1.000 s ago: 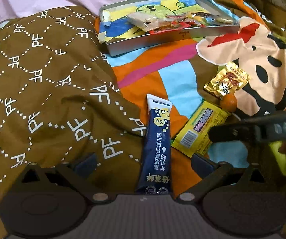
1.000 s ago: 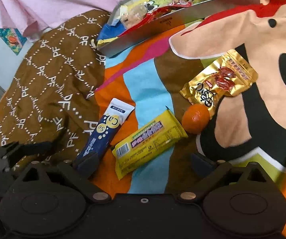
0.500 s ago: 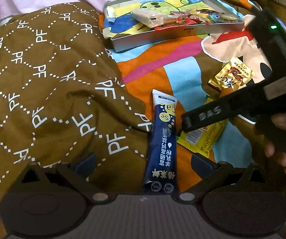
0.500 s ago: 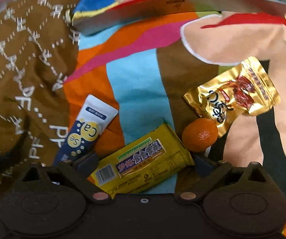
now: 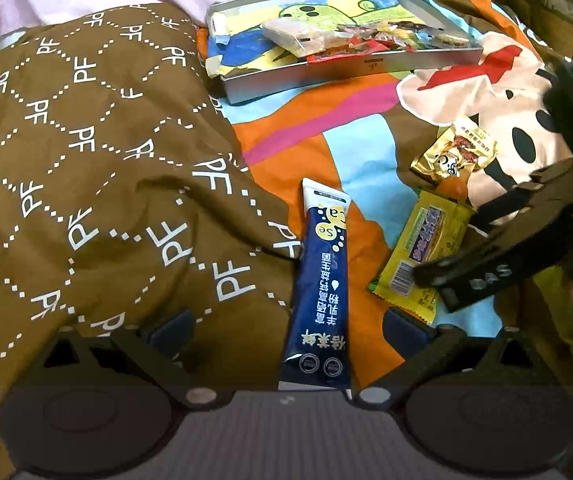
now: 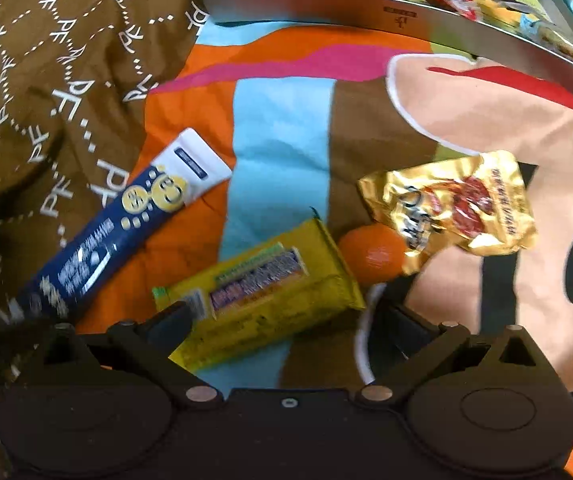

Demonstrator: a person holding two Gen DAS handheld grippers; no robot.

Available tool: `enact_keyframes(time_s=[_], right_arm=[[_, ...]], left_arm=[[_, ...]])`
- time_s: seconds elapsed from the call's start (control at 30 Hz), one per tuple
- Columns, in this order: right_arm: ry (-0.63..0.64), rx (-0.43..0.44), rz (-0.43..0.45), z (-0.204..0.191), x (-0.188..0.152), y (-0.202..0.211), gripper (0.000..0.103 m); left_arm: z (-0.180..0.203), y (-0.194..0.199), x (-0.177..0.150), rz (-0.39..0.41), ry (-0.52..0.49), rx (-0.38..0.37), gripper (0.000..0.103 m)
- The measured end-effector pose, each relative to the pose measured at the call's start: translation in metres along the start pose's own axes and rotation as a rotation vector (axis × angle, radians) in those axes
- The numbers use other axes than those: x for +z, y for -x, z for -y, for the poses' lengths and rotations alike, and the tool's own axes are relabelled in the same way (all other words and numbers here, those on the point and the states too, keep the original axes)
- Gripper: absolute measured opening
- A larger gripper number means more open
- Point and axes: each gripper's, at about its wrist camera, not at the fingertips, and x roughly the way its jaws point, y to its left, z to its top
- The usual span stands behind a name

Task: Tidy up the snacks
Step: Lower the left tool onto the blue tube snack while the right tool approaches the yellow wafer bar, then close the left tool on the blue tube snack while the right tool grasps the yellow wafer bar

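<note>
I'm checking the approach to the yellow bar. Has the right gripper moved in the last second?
Yes. The right gripper has closed in on the yellow snack bar, which now lies between its open fingers; the orange sits just beyond.

From the left wrist view we look forward and down along open black fingers, low over a brown quilt printed with white letters [image 5: 86, 168], toward a shallow silver metal tray [image 5: 350, 68] at the far edge. From the right wrist view we look the same general way but sit nearer the bed, slightly blurred, with the tray's wall [image 6: 366, 12] across the top. Both views share the dark blue stick sachet [image 5: 322, 272] [image 6: 106, 240], the yellow wrapped bar [image 5: 426, 248] [image 6: 262, 292], the small orange fruit [image 5: 452, 189] [image 6: 370, 254] and the crinkled gold foil packet [image 5: 454, 152] [image 6: 454, 208]. In the left view we also see the other gripper's black body [image 5: 534, 232] entering from the right.
</note>
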Motion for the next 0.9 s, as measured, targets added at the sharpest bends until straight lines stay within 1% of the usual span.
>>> enact_keyframes(time_s=[0.07,0.17,0.33,0.4,0.5,0.53,0.67,0.8,0.9], right_arm=[[0.015,-0.003,0.002,0.007,-0.005,0.006,0.102],[0.022,0.023,0.026,0.016,-0.016,0.013,0.101],[-0.007,0.068,0.046,0.014,-0.024,0.020,0.100],[0.031,0.066,0.045,0.007,-0.023,0.021,0.098],[0.208,0.032,0.065,-0.007,-0.023,0.028,0.097],[0.293,0.029,0.074,-0.011,-0.024,0.031,0.098],[0.586,0.080,0.101,-0.026,-0.022,0.040,0.098],[0.876,0.110,0.127,-0.037,-0.011,0.032,0.098],[1.006,0.157,0.099,-0.039,0.001,0.019,0.098]], left_arm=[[-0.002,-0.001,0.001,-0.005,0.017,-0.003,0.103],[-0.005,-0.004,0.003,-0.007,0.045,-0.002,0.103],[-0.008,-0.016,0.010,0.002,0.083,-0.019,0.103],[-0.008,-0.021,0.011,-0.003,0.092,-0.024,0.103],[-0.009,-0.025,0.011,-0.011,0.099,-0.024,0.103],[-0.010,-0.025,0.011,-0.011,0.100,-0.023,0.103],[-0.009,-0.028,0.013,-0.003,0.090,-0.027,0.102],[-0.005,-0.030,0.013,0.003,0.064,-0.017,0.102],[-0.006,-0.032,0.012,0.005,0.053,-0.023,0.102]])
